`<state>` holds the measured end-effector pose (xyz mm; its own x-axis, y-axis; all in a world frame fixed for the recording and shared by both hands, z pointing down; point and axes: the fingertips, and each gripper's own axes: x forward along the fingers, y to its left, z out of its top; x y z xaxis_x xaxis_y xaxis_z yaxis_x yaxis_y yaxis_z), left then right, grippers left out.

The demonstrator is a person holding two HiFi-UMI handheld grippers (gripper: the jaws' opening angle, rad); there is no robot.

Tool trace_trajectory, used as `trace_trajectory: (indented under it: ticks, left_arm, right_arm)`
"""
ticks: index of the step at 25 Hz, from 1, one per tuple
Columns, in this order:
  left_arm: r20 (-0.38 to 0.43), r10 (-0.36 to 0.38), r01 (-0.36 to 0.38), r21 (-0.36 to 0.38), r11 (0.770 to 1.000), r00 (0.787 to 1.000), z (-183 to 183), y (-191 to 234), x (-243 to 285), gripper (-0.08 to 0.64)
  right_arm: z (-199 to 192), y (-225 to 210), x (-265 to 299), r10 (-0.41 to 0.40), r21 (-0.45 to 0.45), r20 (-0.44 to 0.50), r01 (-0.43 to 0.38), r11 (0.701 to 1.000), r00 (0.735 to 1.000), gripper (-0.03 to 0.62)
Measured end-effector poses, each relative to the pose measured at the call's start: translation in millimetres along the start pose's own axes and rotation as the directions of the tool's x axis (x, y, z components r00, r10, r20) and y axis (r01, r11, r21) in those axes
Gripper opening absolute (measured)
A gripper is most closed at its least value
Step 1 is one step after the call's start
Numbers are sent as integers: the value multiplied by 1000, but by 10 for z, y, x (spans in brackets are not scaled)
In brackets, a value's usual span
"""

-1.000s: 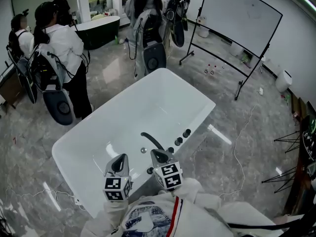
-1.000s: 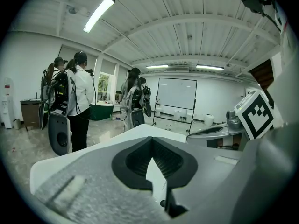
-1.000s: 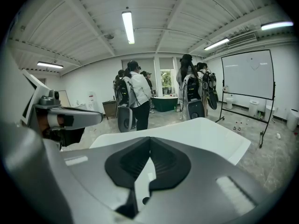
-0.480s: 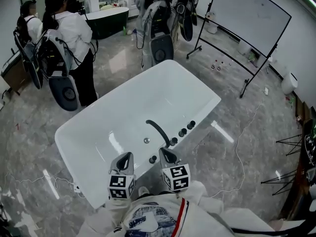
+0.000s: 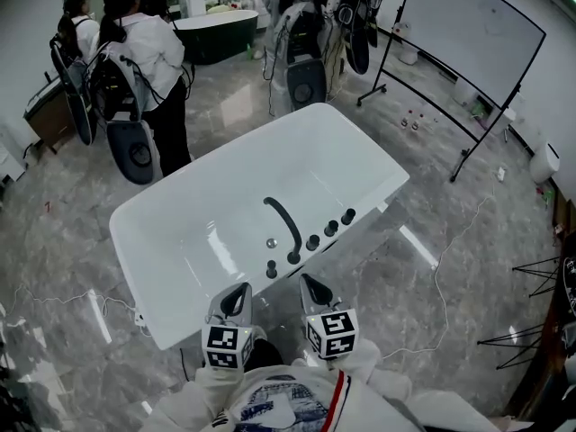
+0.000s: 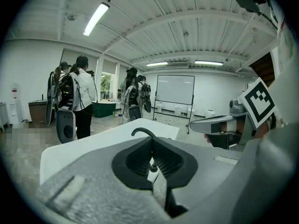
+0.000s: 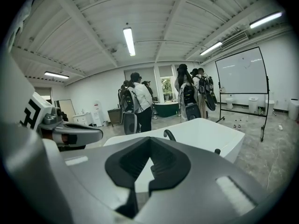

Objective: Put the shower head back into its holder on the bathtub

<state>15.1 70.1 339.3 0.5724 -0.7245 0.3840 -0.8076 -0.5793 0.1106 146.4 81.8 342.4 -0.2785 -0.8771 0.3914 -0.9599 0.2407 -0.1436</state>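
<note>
A white bathtub [image 5: 162, 268] fills the middle of the head view. On its near rim stand a curved black spout [image 5: 283, 223], a row of black knobs [image 5: 331, 228] and a short black fitting [image 5: 272, 268] that looks like the shower head seated in its holder. My left gripper [image 5: 238, 293] and right gripper [image 5: 313, 286] hang side by side just in front of the rim, over the floor. Both are shut and hold nothing. The left gripper view shows the left gripper [image 6: 150, 141] with its jaws meeting, the spout [image 6: 142, 132] beyond. The right gripper [image 7: 149, 141] is likewise shut.
Several people with backpack rigs [image 5: 135, 70] stand at the back left. A whiteboard on a wheeled stand [image 5: 468, 52] is at the right. A dark tub [image 5: 216, 30] sits at the far back. Cables [image 5: 441, 277] trail over the marble floor.
Both grippers have drawn back together from above the tub's rim to the floor side of it. The tub now lies farther from me. Both stayed shut.
</note>
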Motion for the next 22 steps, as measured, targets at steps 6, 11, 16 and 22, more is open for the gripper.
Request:
trace_trajectory:
  ticks: [6,11,16,22]
  left_arm:
    - [-6,8,-8,2,1000,1000,-230,-625,-287,2]
    - [11,29,-29,8,1000,1000,-238,-998,-431,2]
    - [35,49,-49,17,999,998,-172,-1069,-515,2]
    - [71,58,-61,36,998,996,-25,-1025,-548,2]
  right_arm:
    - [-245,-50,-559,37,-12,5,-37,999,999,5]
    - [-231,-72,-913,72,-55,36,-69,996,997,5]
    - [-207,-54,-1039,82,-70,45,-79,994,996,5]
    - [-103,12,-1048,95,-93,66,-89,992,993,5]
